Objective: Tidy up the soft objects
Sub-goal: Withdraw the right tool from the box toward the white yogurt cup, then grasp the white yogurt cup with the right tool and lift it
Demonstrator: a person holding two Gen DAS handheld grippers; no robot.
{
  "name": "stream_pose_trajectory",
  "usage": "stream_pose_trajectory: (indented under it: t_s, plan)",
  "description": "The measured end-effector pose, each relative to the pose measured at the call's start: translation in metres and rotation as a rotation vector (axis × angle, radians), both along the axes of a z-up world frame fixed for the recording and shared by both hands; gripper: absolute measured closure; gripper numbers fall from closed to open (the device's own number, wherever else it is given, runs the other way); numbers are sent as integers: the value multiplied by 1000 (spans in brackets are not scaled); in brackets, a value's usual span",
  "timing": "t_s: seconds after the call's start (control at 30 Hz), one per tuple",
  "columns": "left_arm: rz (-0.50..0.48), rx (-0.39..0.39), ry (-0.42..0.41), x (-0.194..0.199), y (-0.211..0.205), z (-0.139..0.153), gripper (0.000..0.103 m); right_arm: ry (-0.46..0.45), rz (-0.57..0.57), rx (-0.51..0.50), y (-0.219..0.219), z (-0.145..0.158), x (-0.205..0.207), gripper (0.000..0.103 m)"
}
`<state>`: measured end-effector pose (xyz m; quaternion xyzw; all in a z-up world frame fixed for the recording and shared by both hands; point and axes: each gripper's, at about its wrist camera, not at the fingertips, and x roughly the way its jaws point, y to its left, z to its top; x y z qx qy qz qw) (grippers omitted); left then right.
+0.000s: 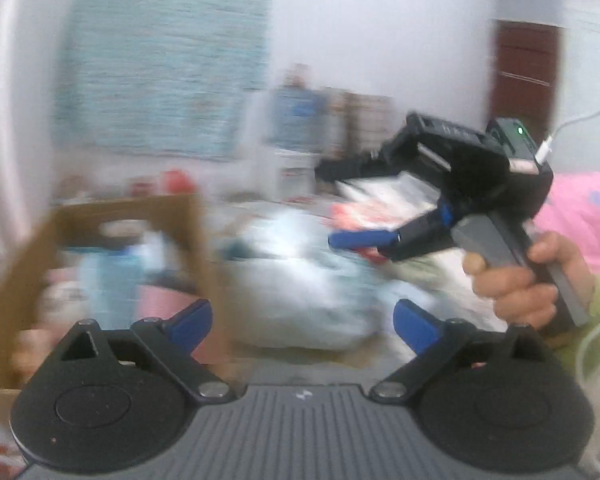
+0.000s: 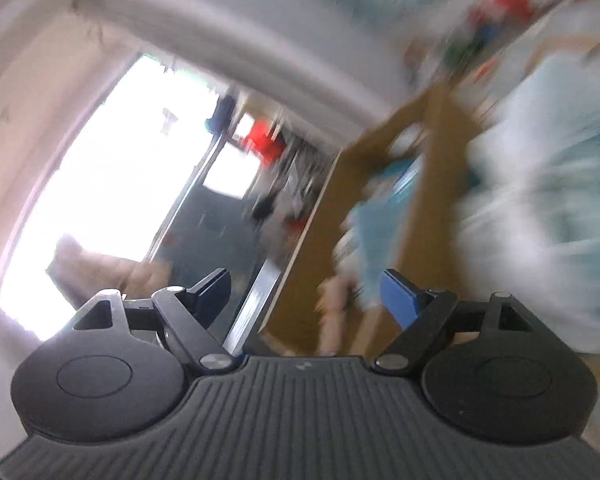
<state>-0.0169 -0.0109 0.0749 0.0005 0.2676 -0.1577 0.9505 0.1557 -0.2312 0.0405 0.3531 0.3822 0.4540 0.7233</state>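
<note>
Both views are motion-blurred. My left gripper (image 1: 302, 326) is open and empty, held in the air in front of a pale blue-white soft bundle (image 1: 300, 280). A brown cardboard box (image 1: 112, 216) with soft items inside stands at the left. My right gripper (image 1: 332, 208), held in a hand, is open and empty above the bundle, pointing left. In the right wrist view my right gripper (image 2: 306, 292) is open with nothing between its jaws; the cardboard box (image 2: 432, 168) and the pale bundle (image 2: 548, 200) lie ahead to the right.
A pink cloth (image 1: 580, 216) lies at the right. A teal hanging (image 1: 164, 68) covers the wall behind, with a dark door (image 1: 526, 76) at the right. A bright window (image 2: 100, 184) fills the left of the right wrist view.
</note>
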Motion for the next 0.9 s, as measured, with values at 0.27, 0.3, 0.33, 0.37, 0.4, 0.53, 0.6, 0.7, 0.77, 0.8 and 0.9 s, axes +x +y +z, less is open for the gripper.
stream_pose_trajectory:
  t_s: [0.27,0.3,0.33,0.37,0.4,0.53,0.6,0.7,0.77,0.8,0.9]
  plan:
    - [-205,68,87,26,-97,-56,5,-39,-362,-59,-135,-31,-63,16]
    - [-211,76,87,31,-106,-63,5,-30,-383,-69,-142,-38,-67,16]
    - [-209,79,92,36,-111,-70,5,-21,-407,-78,-149,-47,-71,16]
    - [-206,76,98,44,-116,-76,6,-13,-425,-87,-154,-54,-72,16]
    - [-203,64,100,51,-119,-80,7,-6,-437,-97,-155,-60,-71,16]
    - [-160,44,82,70,-129,-89,10,8,-481,-155,-161,-78,-71,17]
    - [-139,61,70,81,-135,-92,17,13,-487,-158,-161,-84,-64,18]
    - [-123,58,80,93,-138,-96,31,17,-505,-181,-158,-91,-49,21]
    - [-117,54,98,102,-140,-101,34,29,-509,-196,-156,-96,-40,25]
    - [-111,52,110,106,-141,-104,36,34,-505,-198,-156,-98,-35,29]
    - [-109,52,131,117,-145,-110,37,54,-495,-213,-151,-107,-21,39]
